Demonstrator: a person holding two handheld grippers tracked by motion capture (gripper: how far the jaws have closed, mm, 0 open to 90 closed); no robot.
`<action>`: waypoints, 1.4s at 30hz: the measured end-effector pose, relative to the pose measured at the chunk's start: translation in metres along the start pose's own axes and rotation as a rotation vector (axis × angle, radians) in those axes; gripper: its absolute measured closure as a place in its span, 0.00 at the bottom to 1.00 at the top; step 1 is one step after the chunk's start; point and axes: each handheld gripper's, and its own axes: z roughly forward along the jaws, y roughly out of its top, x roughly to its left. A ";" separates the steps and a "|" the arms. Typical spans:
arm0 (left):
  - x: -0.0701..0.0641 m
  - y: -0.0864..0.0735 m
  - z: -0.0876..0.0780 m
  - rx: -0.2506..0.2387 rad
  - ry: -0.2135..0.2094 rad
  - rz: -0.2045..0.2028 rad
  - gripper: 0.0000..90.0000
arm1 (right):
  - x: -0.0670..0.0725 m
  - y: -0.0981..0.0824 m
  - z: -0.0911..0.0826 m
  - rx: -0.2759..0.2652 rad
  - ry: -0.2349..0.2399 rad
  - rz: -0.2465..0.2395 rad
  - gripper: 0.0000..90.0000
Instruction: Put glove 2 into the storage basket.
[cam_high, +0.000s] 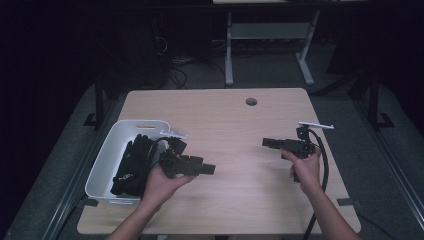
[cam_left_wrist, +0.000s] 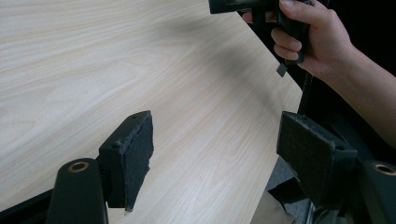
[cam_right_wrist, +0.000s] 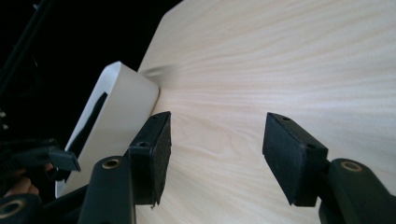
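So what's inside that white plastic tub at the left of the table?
The white plastic tub holds a heap of black fabric items, possibly gloves. Whatever lies beneath the heap is covered.

1. A light wooden table (cam_high: 235, 120) fills the middle, with a small round hole (cam_high: 251, 101) near its far edge.
2. A white bin (cam_high: 107, 150) sits at the table's left side, holding dark gloves (cam_high: 131, 165).
3. The left gripper (cam_high: 209, 169), held in the left hand (cam_high: 162, 182), lies just beside the bin, its jaws pointing right over bare wood.
4. The right gripper (cam_high: 267, 143), in the right hand (cam_high: 304, 167), points left, well apart from the other.
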 end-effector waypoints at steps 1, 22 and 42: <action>0.000 0.000 0.000 0.000 0.000 0.000 0.30 | 0.000 0.000 0.000 0.000 0.000 0.000 0.46; -0.002 -0.007 0.016 -0.008 -0.022 0.002 0.30 | -0.030 -0.025 -0.032 0.024 0.007 0.014 0.45; -0.002 -0.014 0.029 -0.014 -0.027 0.010 0.26 | -0.050 -0.045 -0.060 0.001 -0.004 0.020 0.45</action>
